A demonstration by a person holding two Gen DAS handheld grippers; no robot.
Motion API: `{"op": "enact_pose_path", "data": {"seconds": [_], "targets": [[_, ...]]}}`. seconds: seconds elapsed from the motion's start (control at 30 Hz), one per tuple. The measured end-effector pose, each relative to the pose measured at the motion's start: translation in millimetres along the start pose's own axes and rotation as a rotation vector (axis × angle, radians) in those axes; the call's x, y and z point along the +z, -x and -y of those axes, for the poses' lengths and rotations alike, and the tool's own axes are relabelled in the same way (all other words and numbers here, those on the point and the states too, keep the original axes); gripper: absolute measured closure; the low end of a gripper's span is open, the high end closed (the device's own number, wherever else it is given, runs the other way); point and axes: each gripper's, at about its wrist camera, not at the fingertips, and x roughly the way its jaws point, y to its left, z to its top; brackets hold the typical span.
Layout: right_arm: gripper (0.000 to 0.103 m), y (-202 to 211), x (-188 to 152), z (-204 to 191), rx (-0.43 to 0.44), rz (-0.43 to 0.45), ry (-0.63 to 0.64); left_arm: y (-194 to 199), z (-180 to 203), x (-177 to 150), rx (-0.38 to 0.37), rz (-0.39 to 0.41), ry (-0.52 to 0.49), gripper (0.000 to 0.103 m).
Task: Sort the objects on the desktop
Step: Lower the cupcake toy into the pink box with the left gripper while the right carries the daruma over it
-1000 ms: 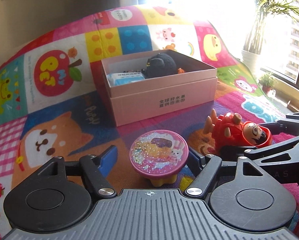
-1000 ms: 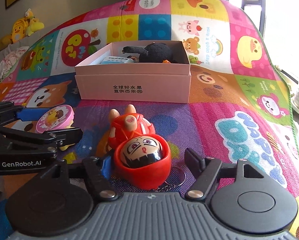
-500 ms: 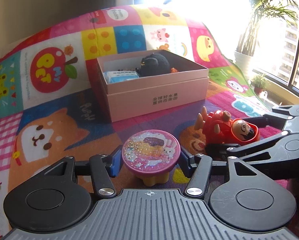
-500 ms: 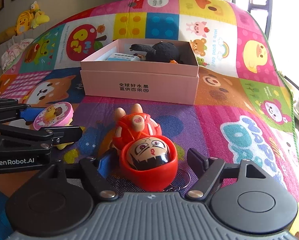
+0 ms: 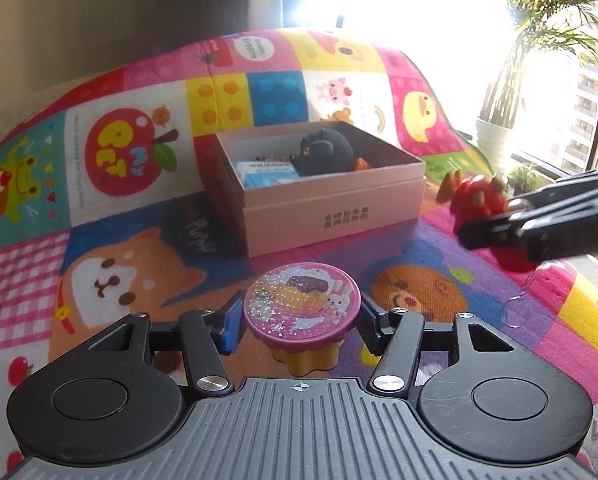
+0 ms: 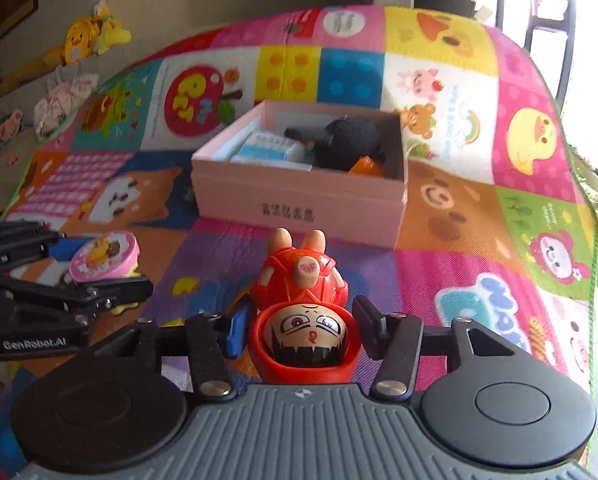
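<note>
A cupcake-shaped toy [image 5: 302, 300] with a pink glitter lid and yellow base sits between the blue pads of my left gripper [image 5: 301, 316], which is shut on it just above the mat. In the right wrist view the same toy [image 6: 103, 256] shows at the left. My right gripper [image 6: 303, 320] has a red doll [image 6: 303, 280] with a painted face between its closing jaws, and the pads press its sides. The left wrist view shows that doll [image 5: 479, 196] raised off the mat, its key ring dangling. Beyond both stands an open pink box [image 5: 331, 216].
The box holds a black plush [image 5: 325, 152] and a blue-white packet [image 5: 265, 170]. A colourful play mat [image 6: 479, 216] covers the floor. A potted plant [image 5: 495, 140] stands by the window at the right; plush toys [image 6: 87, 36] lie along the far left wall.
My left gripper's jaws closed on the cupcake toy and rose slightly. My right gripper's jaws closed on the red doll and lifted it off the mat.
</note>
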Motion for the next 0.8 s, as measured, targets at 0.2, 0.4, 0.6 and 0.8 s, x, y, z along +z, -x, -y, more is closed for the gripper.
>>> {"op": "enact_pose_path", "data": {"seconds": [0.2,0.4,0.6,0.8], "targets": [[0.05,61.1,40.3,21.8,-0.022,0.213,-0.017,-9.4,-1.4,48.4,-0.021,0.089,-0.002,0.042],[0.05,72.4,48.2,26.4,-0.022,0.288,0.001,-58.9,9.5,107.8,-0.021,0.129,-0.036,0.042],[0.05,53.7,38.9,36.9,-0.037,0.25,-0.032,-122.8,6.0,131.8,0.041,0.127,-0.002,0.025],[0.05,31.3,31.1,53.3,-0.067,0.194,-0.074,-92.6,-27.9,94.7,0.069,0.146,0.11,0.009]]}}
